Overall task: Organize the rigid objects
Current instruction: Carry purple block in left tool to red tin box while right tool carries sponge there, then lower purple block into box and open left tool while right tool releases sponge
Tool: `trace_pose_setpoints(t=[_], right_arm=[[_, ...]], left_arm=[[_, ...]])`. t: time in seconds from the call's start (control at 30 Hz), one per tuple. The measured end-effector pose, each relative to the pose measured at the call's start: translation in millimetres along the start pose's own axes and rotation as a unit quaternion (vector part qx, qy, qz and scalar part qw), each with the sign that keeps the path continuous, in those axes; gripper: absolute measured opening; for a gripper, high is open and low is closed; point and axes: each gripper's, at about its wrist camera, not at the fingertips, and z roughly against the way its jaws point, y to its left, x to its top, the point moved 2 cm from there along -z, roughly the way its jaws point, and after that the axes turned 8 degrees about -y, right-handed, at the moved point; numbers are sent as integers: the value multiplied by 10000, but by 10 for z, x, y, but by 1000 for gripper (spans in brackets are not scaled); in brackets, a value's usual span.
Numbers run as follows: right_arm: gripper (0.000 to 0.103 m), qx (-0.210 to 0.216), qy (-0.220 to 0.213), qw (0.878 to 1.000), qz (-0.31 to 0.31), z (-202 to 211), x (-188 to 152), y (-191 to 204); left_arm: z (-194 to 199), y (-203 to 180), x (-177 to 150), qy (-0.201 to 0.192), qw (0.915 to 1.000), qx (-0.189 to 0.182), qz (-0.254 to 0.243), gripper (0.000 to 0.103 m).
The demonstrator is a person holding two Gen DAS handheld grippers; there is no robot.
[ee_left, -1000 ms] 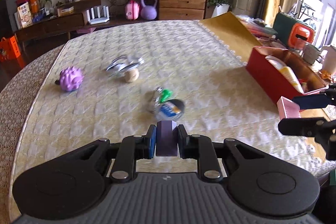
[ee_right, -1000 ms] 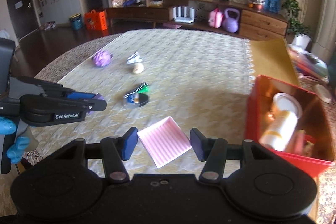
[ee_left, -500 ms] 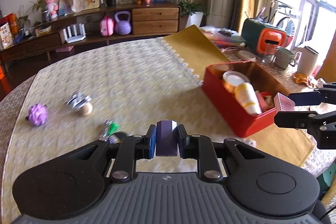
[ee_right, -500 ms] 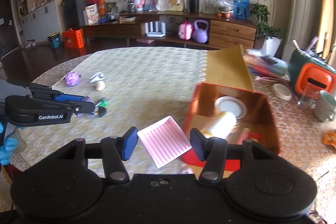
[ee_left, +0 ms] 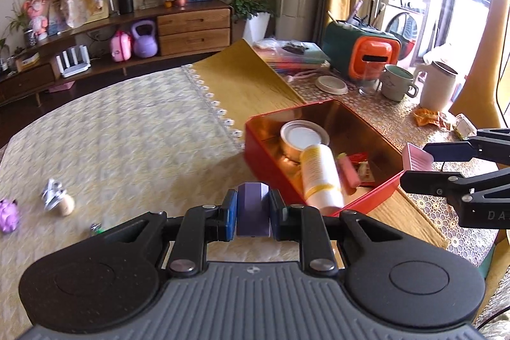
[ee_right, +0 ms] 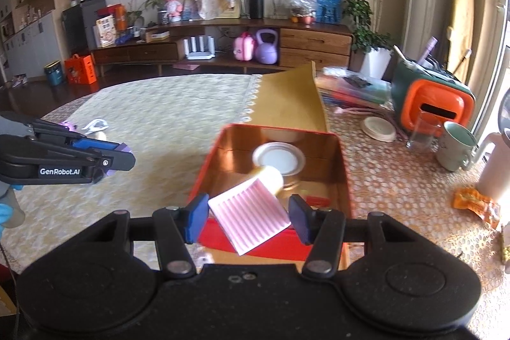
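1. Purple faceted block [ee_left: 252,214], small and rigid, is clenched between the blue fingers [ee_left: 230,219] of the left gripper [ee_left: 253,220], in the air just short of the red rectangular metal tin [ee_left: 271,160].
2. Pink ribbed plastic tray [ee_right: 250,217] is held tilted across the right gripper [ee_right: 250,220], pinched at its corners, hanging over the tin's near wall.
3. Step in hand, as I judge it: carrying both pieces to the tin for dropping in.
4. Next move calls for bringing each gripper over open floor inside the tin, then letting go.
5. In the way: a white-and-yellow bottle [ee_left: 320,177] lying lengthwise, a round white-lidded can [ee_left: 302,137] and a pink bar fill much of the tin.
6. Left on the cloth-covered surface [ee_left: 127,133]: a purple spiky ball [ee_left: 8,214] and a small beige ball [ee_left: 65,204] with a clip beside it.
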Motion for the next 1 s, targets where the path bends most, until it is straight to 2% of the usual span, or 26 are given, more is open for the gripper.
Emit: trace_pose_setpoints(t=[0.23, 0.47, 0.73, 1.0], right_arm=[[54, -177, 126, 9995, -227, -199, -54, -341], [54, -256, 233, 9989, -306, -399, -89, -516], [54, -209, 352, 9988, -268, -625, -102, -572], [54, -162, 519, 9985, -58, -832, -142, -521]], left_arm=[[-387, -265, 171, 128, 9998, -108, -119, 20], [-814, -475, 318, 280, 9987, -88, -421, 20], [-1318, -627, 329, 706, 9946, 141, -751, 20], [-1571, -691, 274, 1022, 9906, 202, -885, 21]])
